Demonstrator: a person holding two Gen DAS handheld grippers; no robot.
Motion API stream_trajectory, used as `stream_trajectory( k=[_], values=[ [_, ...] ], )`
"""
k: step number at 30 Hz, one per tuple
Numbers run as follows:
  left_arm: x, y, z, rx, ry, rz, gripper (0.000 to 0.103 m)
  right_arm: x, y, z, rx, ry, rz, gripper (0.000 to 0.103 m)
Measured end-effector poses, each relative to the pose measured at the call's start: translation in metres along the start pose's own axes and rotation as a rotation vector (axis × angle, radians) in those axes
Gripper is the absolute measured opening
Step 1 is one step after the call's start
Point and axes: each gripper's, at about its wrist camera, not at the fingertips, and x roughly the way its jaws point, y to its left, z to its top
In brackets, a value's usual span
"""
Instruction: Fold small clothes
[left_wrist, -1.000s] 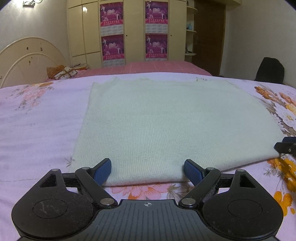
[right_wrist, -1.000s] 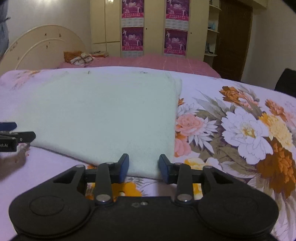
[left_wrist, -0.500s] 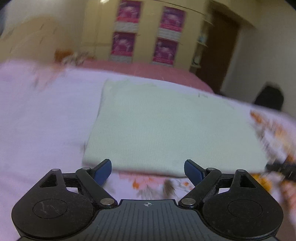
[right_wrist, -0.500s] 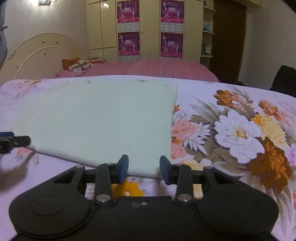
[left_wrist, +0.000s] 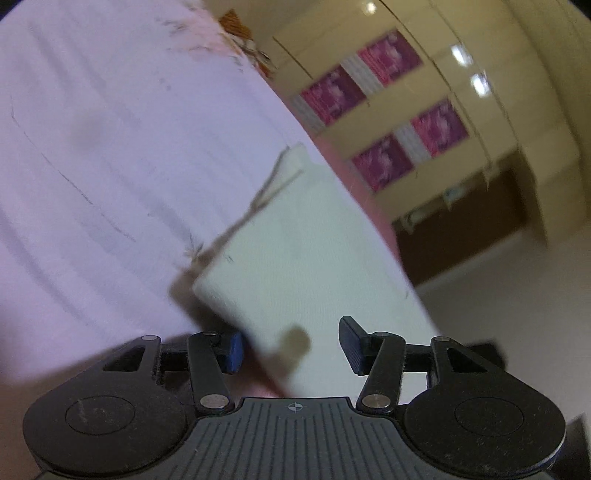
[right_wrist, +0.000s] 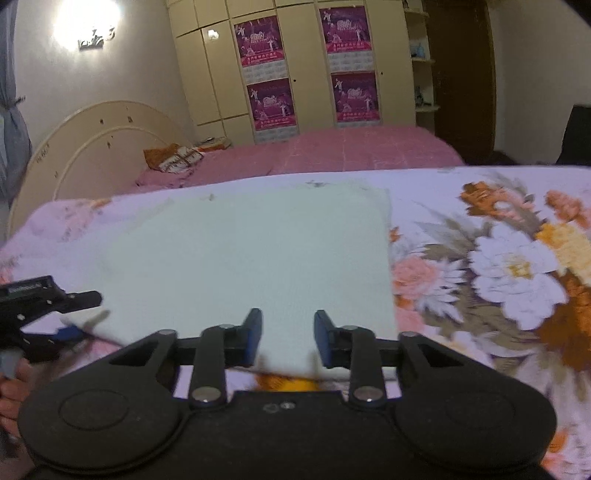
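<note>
Both grippers' jaws apart: left gripper (left_wrist: 291, 345), right gripper (right_wrist: 287, 341) astride sweater (right_wrist: 236, 254) edge.

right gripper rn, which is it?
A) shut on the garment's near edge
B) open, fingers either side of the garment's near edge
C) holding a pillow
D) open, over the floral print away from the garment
B: the right gripper is open, a clear gap between its blue pads, which straddle the near edge of the pale green garment on the floral bedsheet.
</note>
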Motion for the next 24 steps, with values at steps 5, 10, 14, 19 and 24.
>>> stream_trajectory(
  k=[5, 10, 14, 19, 24],
  values=[
    [0.022, 0.001, 0.003, -0.030, -0.046, -0.015, 0.052, 0.029, 0.012, 0.012, 0.029, 0.017, 0.058, 0.014],
    [0.039, 0.000, 0.002, -0.075, -0.089, -0.009, 0.052, 0.056, 0.032, 0.026, 0.018, 0.007, 0.092, 0.013],
    [0.052, -0.004, 0.011, -0.112, -0.117, 0.005, 0.052, 0.077, 0.044, 0.037, 0.005, 0.006, 0.100, 0.012],
    [0.065, -0.011, 0.015, -0.095, -0.133, 0.021, 0.052, 0.093, 0.052, 0.044, 0.001, 0.005, 0.095, 0.011],
    [0.076, 0.004, 0.017, -0.177, -0.136, 0.037, 0.011, 0.092, 0.056, 0.046, -0.012, -0.004, 0.098, 0.011]
  ],
)
